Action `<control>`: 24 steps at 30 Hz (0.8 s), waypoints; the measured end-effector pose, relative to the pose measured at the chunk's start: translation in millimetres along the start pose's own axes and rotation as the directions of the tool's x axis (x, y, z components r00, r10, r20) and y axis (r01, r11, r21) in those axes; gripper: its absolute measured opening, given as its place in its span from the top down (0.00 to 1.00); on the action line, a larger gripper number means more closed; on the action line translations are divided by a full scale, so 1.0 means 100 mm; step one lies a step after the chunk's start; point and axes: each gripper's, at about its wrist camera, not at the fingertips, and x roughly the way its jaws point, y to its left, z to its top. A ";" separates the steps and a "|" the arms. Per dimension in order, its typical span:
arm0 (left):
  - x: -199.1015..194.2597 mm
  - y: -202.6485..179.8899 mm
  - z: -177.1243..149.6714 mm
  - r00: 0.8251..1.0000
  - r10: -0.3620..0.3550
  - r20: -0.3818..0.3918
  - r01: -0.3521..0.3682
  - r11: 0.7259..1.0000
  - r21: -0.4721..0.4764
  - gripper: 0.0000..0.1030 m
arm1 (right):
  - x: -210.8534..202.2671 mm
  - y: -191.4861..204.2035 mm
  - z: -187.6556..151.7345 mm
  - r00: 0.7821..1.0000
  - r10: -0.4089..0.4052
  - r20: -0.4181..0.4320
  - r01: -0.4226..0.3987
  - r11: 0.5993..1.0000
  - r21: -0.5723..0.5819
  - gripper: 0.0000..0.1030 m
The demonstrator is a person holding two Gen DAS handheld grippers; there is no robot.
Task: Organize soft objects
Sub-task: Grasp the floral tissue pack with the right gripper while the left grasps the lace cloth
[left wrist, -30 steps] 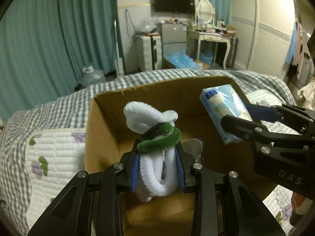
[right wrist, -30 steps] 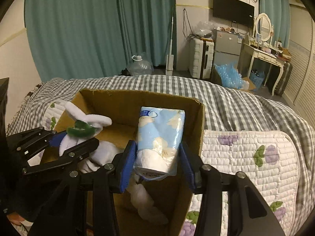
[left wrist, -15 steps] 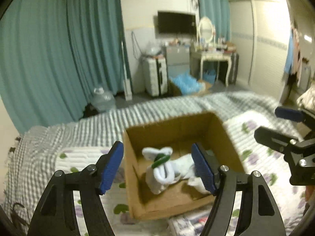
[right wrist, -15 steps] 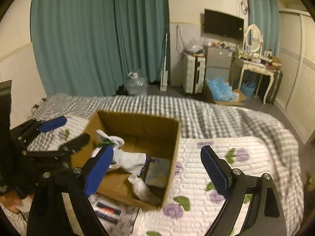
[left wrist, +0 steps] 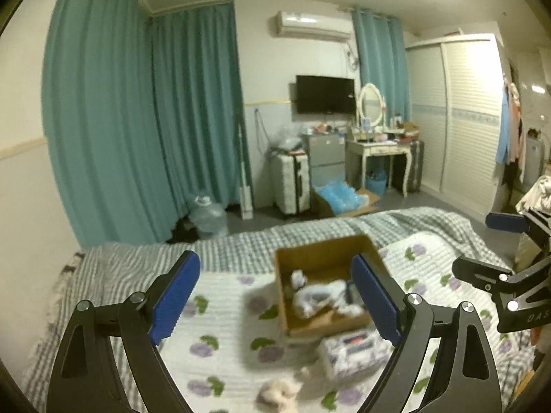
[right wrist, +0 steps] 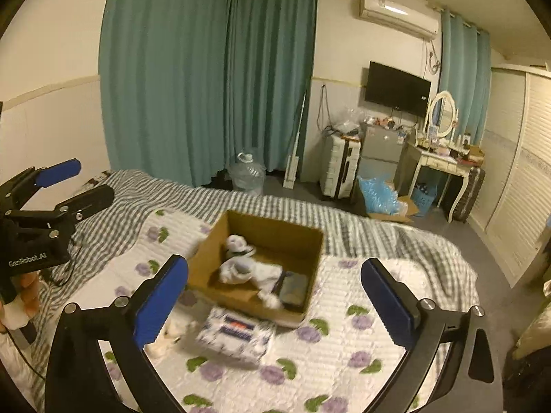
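A cardboard box [right wrist: 311, 241] [left wrist: 323, 246] sits on the quilted bed. Inside lie a white plush rabbit with a green scarf [right wrist: 237, 258] [left wrist: 310, 290] and a tissue pack [right wrist: 292, 287]. A second tissue pack [right wrist: 237, 332] [left wrist: 351, 349] lies on the quilt in front of the box. A small white soft toy [left wrist: 280, 389] [right wrist: 168, 332] lies near it. My left gripper [left wrist: 275, 296] is open and empty, held high and back from the box. My right gripper [right wrist: 273, 301] is open and empty, also raised above the bed.
The floral quilt [right wrist: 344, 361] covers a grey checked bedspread [right wrist: 378, 237]. Beyond the bed are teal curtains [right wrist: 206, 86], a water jug [right wrist: 246, 173], a suitcase [right wrist: 335, 172], a dressing table [right wrist: 437, 158] and wardrobe doors [right wrist: 516, 189].
Both grippers opened, dropping the rabbit and the tissue pack into the box, then pulled up and back, well away from it.
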 end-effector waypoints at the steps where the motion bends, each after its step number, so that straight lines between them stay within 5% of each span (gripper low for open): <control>1: -0.01 0.03 -0.07 1.000 0.006 -0.004 -0.006 1.000 -0.010 0.12 | 0.00 0.05 -0.05 1.000 0.006 -0.008 -0.006 1.000 0.004 0.02; 13: 0.58 0.25 -1.14 0.984 0.048 -0.173 -0.068 0.991 -0.114 0.12 | 1.00 0.67 -0.97 0.977 0.035 -0.210 -0.047 0.998 -0.051 0.02; 24: 1.34 0.14 -1.98 0.926 -0.021 -0.378 -0.028 0.992 -0.123 0.13 | 2.11 0.92 -1.71 0.912 0.036 -0.408 -0.091 0.989 -0.114 0.02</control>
